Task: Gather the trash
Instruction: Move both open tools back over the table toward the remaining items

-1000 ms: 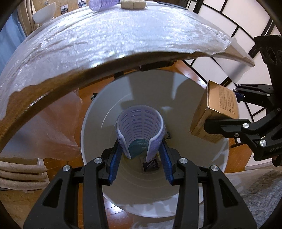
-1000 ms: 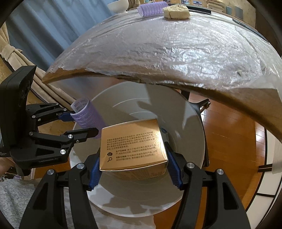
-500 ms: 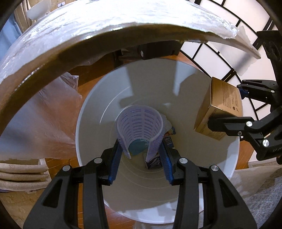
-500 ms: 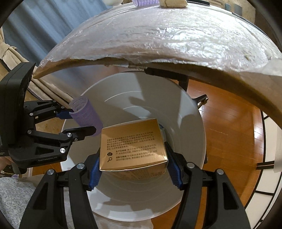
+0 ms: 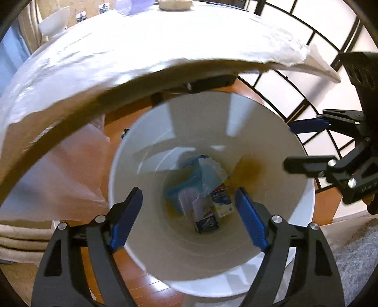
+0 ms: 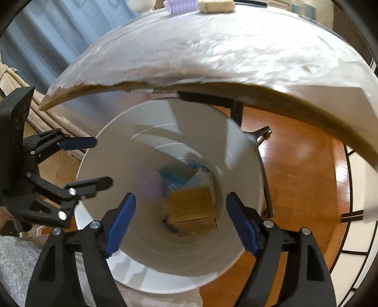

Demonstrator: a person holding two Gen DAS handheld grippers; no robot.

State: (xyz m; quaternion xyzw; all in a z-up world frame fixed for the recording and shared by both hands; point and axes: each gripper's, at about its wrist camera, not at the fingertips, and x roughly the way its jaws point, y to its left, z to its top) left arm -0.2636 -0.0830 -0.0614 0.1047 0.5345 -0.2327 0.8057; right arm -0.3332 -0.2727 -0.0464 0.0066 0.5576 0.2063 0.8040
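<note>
While both grippers hang over the white bin, the left gripper and right gripper have their fingers spread wide, holding nothing. Brown box sits deep in the bin with the other wrappers. Purple curler and beige lump lie on the table's far edge, so I'd lift straight up, clear the rim, then reach over.

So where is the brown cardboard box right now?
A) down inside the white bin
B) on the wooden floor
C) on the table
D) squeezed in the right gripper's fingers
A: the brown cardboard box lies deep inside the round white plastic bin, and the right gripper above it is open and empty.
</note>
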